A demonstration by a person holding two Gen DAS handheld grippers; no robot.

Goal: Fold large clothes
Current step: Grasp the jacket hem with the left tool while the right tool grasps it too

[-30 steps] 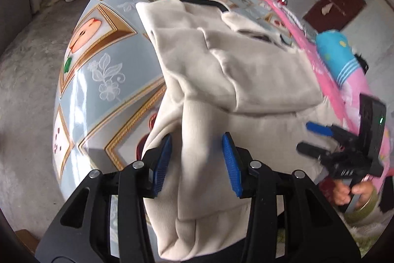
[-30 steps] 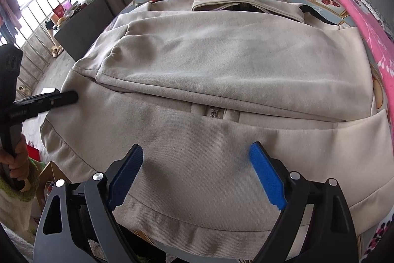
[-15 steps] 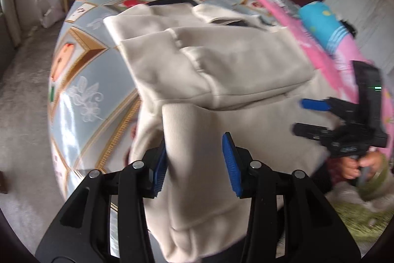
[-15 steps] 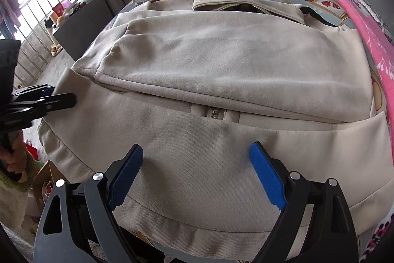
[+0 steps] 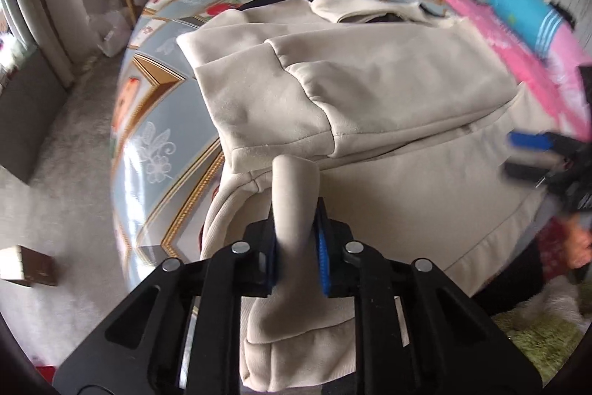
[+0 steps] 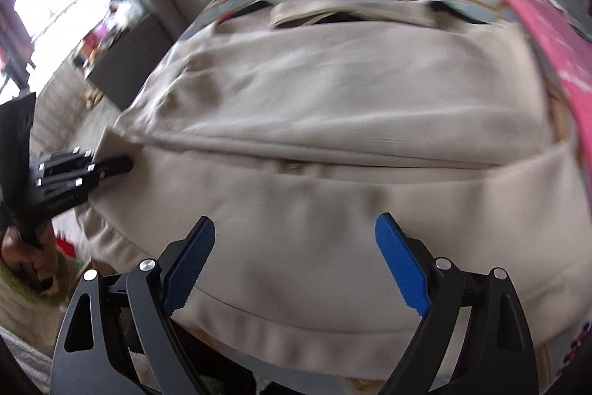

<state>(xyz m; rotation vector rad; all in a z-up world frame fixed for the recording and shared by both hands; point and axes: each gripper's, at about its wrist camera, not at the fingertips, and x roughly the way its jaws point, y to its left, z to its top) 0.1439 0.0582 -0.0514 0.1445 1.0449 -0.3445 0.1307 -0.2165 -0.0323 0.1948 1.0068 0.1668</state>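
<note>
Left gripper (image 5: 296, 239) just closed on hoodie (image 5: 388, 91) hem corner, right gripper (image 6: 296, 265) wide open – clamp other corner, lift both evenly.

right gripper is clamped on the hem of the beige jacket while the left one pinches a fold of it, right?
Not quite. The right gripper is open over the beige jacket, gripping nothing, as the right wrist view shows. The left gripper does pinch a fold of it.
</note>
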